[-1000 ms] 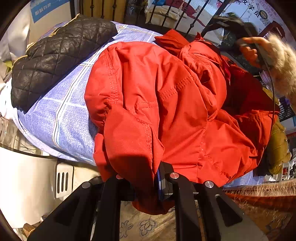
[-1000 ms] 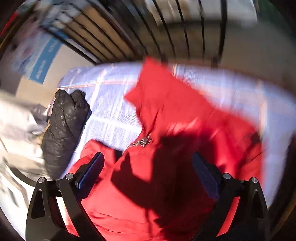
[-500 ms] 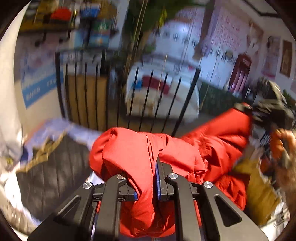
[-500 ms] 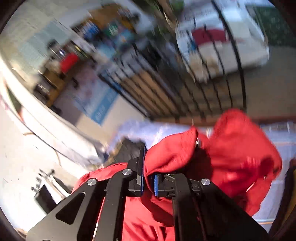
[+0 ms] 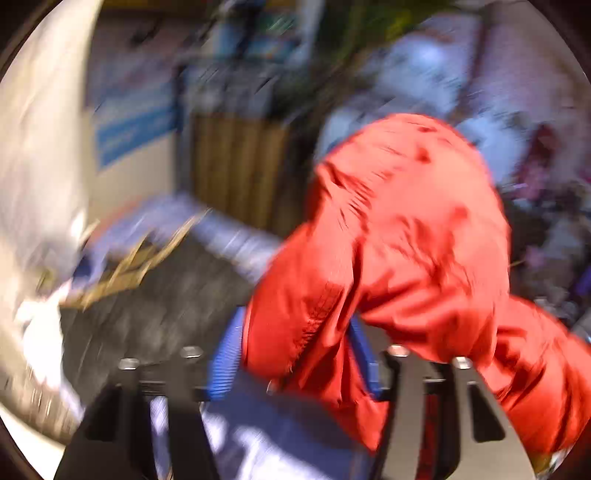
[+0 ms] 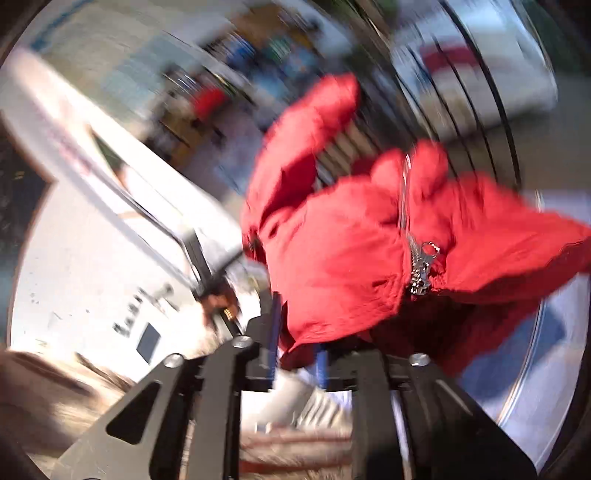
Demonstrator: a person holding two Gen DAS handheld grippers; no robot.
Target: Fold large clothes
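Both of our claws are opening: the left gripper has its blue pads spread with a fold of the red jacket loose between them, while the right gripper shows a narrower gap with red cloth in it. We see the jacket bunched in the air above the blue checked bedsheet, beside a black quilted jacket, all blurred.

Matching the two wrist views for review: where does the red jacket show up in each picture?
Left wrist: red jacket fills centre and right, a fold between the opening left tongs.
Right wrist: red jacket centre-right, zipper showing, its hem between the opening right tongs.
Shared landmark: the blue poster, blurred in both.
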